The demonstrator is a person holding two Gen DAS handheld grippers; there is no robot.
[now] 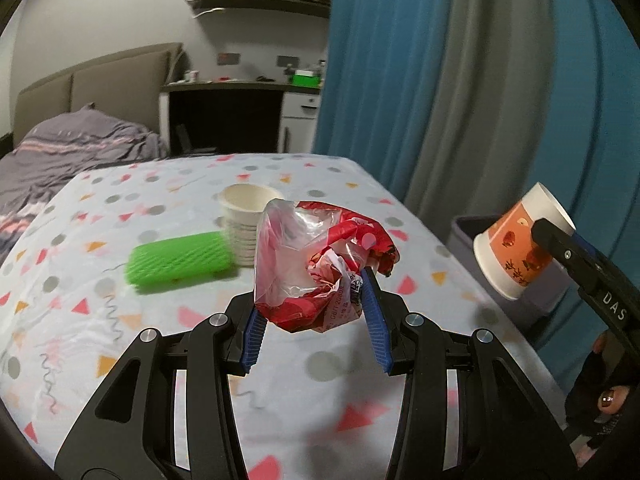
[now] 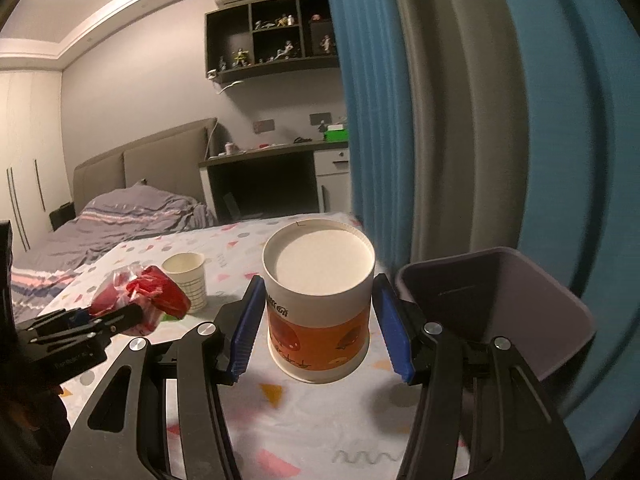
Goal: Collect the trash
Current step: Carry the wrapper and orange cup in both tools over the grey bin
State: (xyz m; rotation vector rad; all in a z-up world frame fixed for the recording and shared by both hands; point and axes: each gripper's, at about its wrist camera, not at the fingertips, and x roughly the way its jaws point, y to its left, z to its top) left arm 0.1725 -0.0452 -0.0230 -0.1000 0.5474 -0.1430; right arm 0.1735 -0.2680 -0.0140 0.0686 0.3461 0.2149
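Far left on the desk [image 1: 72,240]: a green net sleeve [image 1: 180,266], lying flat. Just beside it, touching or nearly so: a stack of white paper cups [image 1: 248,220], standing up. Both waiting on the dotted cloth, not picked up yet. Next, in the middle: the left gripper [image 1: 312,289], pinched part-way shut on a crumpled red and clear wrapper [image 1: 320,268], held up off the desk. Further right: the right gripper [image 2: 318,280], squeezing an orange and white paper cup [image 2: 320,300] on both sides, also lifted clear of the cloth. Far right, past the edge of the desk and down low by the blue curtain: a dark bin [image 2: 540,320], open at the top, with nothing to see inside from here. Looks like the carrying step, with two bits of trash in the air and on the way to the bin. Next, probably: bring the cup over the open mouth of the bin, then let go. Same for the wrapper, but with a longer trip across. Careful with the wrapper: light and floppy, easy to snag on a pad or flutter out past the rim. After that, back for the green sleeve and the white cups.
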